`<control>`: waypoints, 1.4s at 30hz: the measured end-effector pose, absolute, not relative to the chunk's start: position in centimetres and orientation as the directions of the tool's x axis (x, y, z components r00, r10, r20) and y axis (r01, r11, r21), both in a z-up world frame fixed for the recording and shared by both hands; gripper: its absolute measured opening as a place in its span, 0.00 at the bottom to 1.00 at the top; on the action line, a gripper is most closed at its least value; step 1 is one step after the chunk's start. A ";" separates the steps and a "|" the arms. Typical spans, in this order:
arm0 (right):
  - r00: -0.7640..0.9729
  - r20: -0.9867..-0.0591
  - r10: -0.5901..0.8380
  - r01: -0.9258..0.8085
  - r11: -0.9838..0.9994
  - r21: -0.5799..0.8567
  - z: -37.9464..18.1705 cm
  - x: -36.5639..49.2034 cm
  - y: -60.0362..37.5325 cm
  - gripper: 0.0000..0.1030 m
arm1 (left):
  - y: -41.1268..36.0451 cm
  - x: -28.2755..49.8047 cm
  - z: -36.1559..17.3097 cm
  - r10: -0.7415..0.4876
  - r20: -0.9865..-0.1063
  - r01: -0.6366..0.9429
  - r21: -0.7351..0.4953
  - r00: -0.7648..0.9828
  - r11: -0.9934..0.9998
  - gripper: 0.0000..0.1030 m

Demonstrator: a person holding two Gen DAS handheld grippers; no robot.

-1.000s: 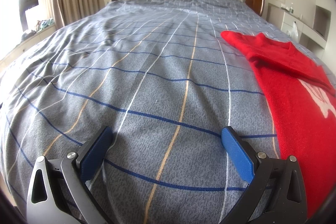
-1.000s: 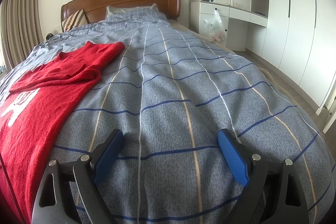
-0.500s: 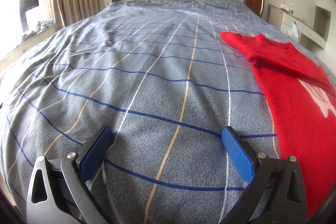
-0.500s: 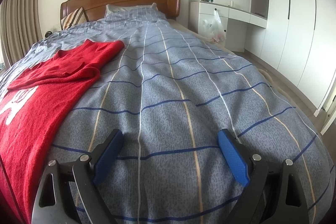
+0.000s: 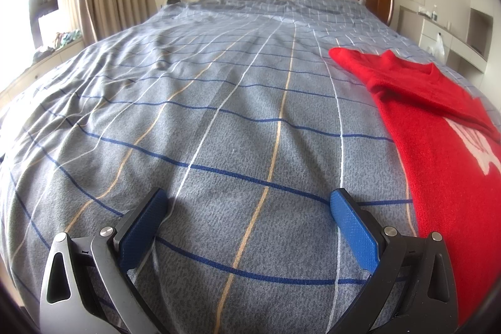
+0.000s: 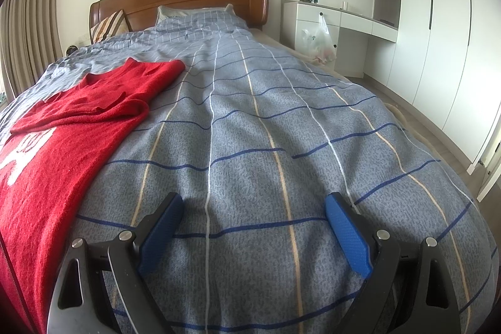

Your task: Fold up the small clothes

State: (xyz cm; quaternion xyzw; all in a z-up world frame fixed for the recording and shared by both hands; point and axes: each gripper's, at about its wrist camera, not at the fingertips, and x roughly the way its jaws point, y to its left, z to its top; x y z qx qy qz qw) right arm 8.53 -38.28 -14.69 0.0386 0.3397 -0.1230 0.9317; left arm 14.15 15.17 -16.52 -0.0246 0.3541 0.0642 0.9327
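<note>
No visible change since earlier.

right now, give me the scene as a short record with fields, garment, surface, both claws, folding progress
garment: red sweater, white print on its front, lying flat
sleeve: one sleeve folded across the chest
surface: bed with grey checked cover
garment position: between the two claws, right of the left claw, left of the right claw
left claw: open, nothing between its pads, over bare cover
right claw: open, nothing between its pads, over bare cover
contact with garment: none
folding progress: partly folded, neither claw gripping it
</note>
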 end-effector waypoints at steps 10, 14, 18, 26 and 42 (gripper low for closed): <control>0.739 -0.643 -0.203 0.255 0.967 -0.012 -14.7 8.5 -38.3 0.89 | 15.1 14.2 -16.5 0.102 -0.663 -0.137 0.000 0.741 0.991 1.00; 0.738 -0.643 -0.204 0.256 0.967 -0.013 -14.7 8.6 -38.2 0.89 | 15.1 14.2 -16.5 0.102 -0.663 -0.136 0.000 0.741 0.991 1.00; 0.738 -0.643 -0.204 0.256 0.967 -0.013 -14.7 8.6 -38.2 0.89 | 15.2 14.2 -16.5 0.102 -0.663 -0.136 0.000 0.741 0.991 1.00; 0.737 -0.644 -0.206 0.257 0.966 -0.016 -14.7 8.6 -38.2 0.89 | 15.2 14.2 -16.6 0.102 -0.663 -0.136 0.001 0.742 0.991 1.00; 0.730 -0.645 -0.226 0.265 0.964 -0.038 -14.8 8.3 -38.3 0.89 | 15.3 14.1 -16.2 0.113 -0.657 -0.142 0.009 0.746 0.990 1.00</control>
